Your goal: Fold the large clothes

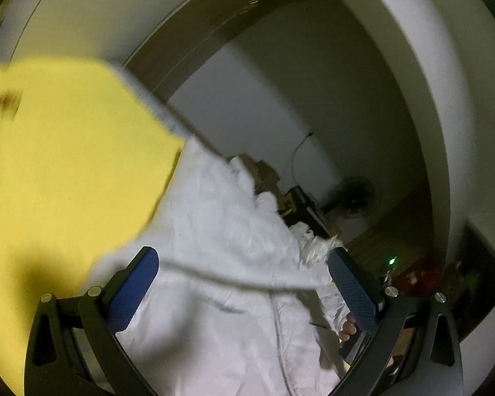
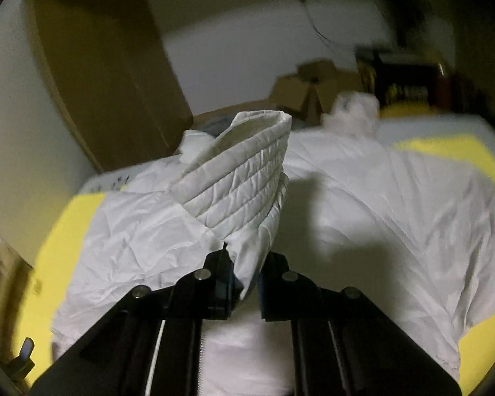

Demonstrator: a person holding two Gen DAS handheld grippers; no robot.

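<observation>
A dim room in a home, used partly for storage: a yellow sheet [image 2: 66,231] covers the work surface, a brown wooden door [image 2: 109,66] stands in plain white walls [image 2: 231,59], open cardboard boxes [image 2: 310,89] are stacked behind, and an electric fan [image 1: 354,198] stands by the wall beside a dark shelf of clutter [image 2: 409,82].

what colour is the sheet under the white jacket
Bright yellow sheet, clearest in the right wrist view, showing around the jacket.

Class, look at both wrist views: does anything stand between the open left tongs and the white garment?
Nothing visible does. The left tongs stand open directly over the white garment, with only air between.
</observation>
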